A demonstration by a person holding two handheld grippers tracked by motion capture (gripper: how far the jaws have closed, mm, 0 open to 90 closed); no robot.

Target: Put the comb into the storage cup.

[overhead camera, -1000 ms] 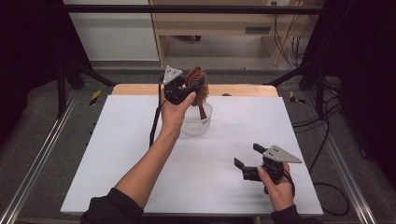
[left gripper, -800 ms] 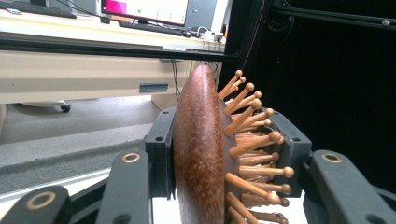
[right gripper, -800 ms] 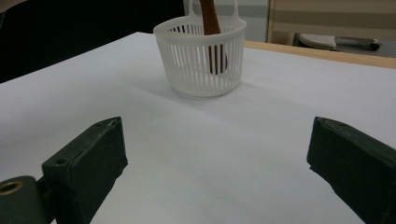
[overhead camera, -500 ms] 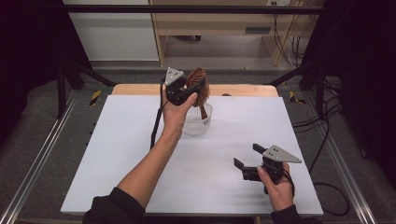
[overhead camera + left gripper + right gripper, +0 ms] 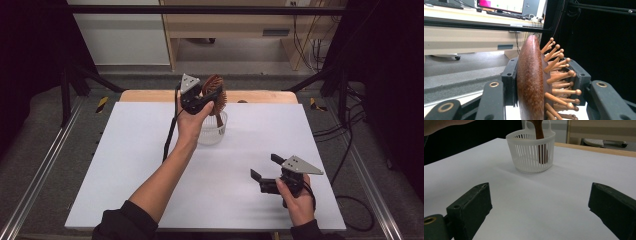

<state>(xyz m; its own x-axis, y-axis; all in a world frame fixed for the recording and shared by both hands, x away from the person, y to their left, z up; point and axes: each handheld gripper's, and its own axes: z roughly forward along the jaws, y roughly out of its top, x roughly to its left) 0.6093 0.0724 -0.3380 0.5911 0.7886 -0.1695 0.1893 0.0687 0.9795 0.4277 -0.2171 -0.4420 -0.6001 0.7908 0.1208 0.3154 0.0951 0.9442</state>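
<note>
Wooden hairbrush (image 5: 215, 92) is sitting clamped in the left gripper (image 5: 202, 98), up over the far-centre part of the white table (image 5: 125, 165), w/ its handle going down into the white slatted basket (image 5: 212, 132). Left forearm is reaching diagonally fwd from the bottom edge of the high view, dark sleeve pushed to approx the elbow, wrist cocked up, hand wrapping the gripper body from below, grey plate facing up-left. In the left gripper view the brush head (image 5: 531, 82) is standing on edge btwn the two black jaws: smooth rounded back facing that view's left, ball-tipped wooden pins (image 5: 560, 75) sticking out to its right; both jaws are pressing on the head, so it's a firm grasp.

Right hand (image 5: 297, 195) is resting low at the near-right of the table, wrist straight, knuckles around the right gripper (image 5: 263, 167), which is pointing left-fwd across the table. Its jaws are standing wide apart, nothing btwn them. In the right gripper view the basket (image 5: 531, 151) is sitting well ahead of those jaws, on the white surface, w/ the brown handle (image 5: 540, 142) standing inside it, seen through the slats; can't tell if the handle end is touching the basket floor. Basket and right gripper are well apart.
</note>
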